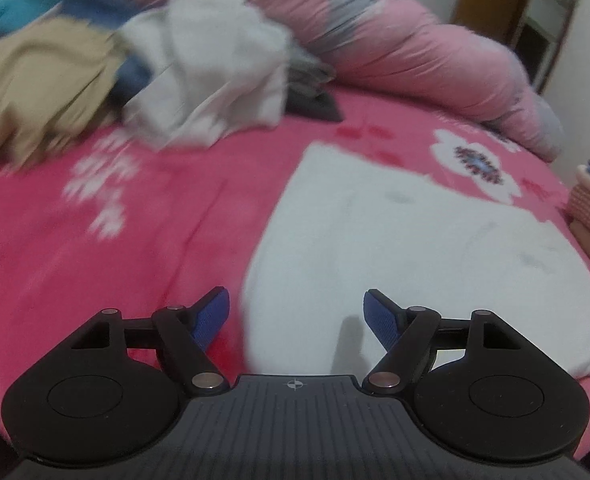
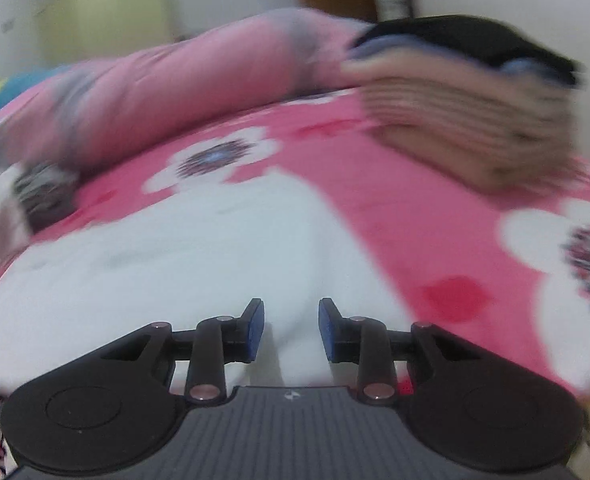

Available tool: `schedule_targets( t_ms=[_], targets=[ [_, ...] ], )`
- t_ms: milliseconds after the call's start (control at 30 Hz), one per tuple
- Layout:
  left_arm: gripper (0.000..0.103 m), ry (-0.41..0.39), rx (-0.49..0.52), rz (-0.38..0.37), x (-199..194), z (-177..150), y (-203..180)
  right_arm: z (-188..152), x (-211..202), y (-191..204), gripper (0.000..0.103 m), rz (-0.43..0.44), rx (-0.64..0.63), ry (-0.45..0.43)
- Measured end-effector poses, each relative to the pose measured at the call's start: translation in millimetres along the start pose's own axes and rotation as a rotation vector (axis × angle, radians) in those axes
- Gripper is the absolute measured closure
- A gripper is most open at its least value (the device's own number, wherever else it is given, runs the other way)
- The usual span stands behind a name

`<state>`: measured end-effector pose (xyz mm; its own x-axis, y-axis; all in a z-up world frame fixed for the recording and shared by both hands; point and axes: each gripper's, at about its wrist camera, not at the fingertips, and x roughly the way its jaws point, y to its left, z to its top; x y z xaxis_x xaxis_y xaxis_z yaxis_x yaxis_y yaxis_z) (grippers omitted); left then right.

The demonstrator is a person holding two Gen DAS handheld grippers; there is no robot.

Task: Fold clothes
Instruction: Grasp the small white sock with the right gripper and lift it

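Because the white garment (image 1: 415, 248) lies spread flat on the pink floral bedspread (image 1: 115, 248), both tools sit low at its near edge, where a hem could be caught. The left gripper (image 1: 296, 320) has its blue pads wide apart with nothing between them, straddling the garment's edge at about 6 o'clock in its view. The right gripper (image 2: 291, 330) also holds nothing, its jaws parted more narrowly over the white cloth (image 2: 183, 264). A jumbled heap of unfolded clothes (image 1: 135, 72) waits at 10 o'clock from the left tool, while a neat stack of folded clothes (image 2: 467, 120) sits at 1 o'clock from the right, so sorted and unsorted pieces stay apart. Both views are blurred, so whether the garment is already folded once is, I think, not settled. A rolled pink quilt (image 1: 415, 48) lies beyond.
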<state>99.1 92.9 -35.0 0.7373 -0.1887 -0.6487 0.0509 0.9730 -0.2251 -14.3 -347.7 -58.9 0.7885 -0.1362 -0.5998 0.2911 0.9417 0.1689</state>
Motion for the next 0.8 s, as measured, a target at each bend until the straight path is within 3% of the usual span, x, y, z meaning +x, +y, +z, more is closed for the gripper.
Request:
schedule_targets(
  t_ms=[67, 133, 233, 367, 500, 600, 800],
  targets=[
    [0.028, 0.003, -0.022, 0.010, -5.3, -4.6, 6.6, 2.8, -14.6, 7.1, 0.071, -0.029, -0.029, -0.036],
    [0.028, 0.005, -0.043, 0.020, -10.7, -9.2, 13.2, 4.7, -27.9, 27.7, 0.070, -0.003, -0.090, -0.076],
    [0.028, 0.009, -0.076, 0.035, -18.7, -16.1, 23.0, -3.6, -42.6, 79.6, 0.060, 0.126, -0.246, -0.127],
    [0.028, 0.015, -0.120, 0.054, -29.4, -25.3, 36.2, -31.9, -53.0, 164.2, 0.054, 0.320, -0.506, -0.167],
    [0.028, -0.005, -0.161, 0.063, -43.0, -29.9, 50.6, -67.0, -61.1, 245.5, 0.054, 0.501, -0.744, -0.154],
    [0.028, -0.020, -0.199, 0.058, -48.8, -30.8, 63.6, -94.4, -62.1, 291.8, 0.054, 0.573, -0.911, -0.150],
    [0.028, -0.027, -0.242, 0.048, -50.8, -30.1, 83.5, -129.5, -36.3, 339.9, 0.054, 0.500, -1.187, -0.210]
  ],
)
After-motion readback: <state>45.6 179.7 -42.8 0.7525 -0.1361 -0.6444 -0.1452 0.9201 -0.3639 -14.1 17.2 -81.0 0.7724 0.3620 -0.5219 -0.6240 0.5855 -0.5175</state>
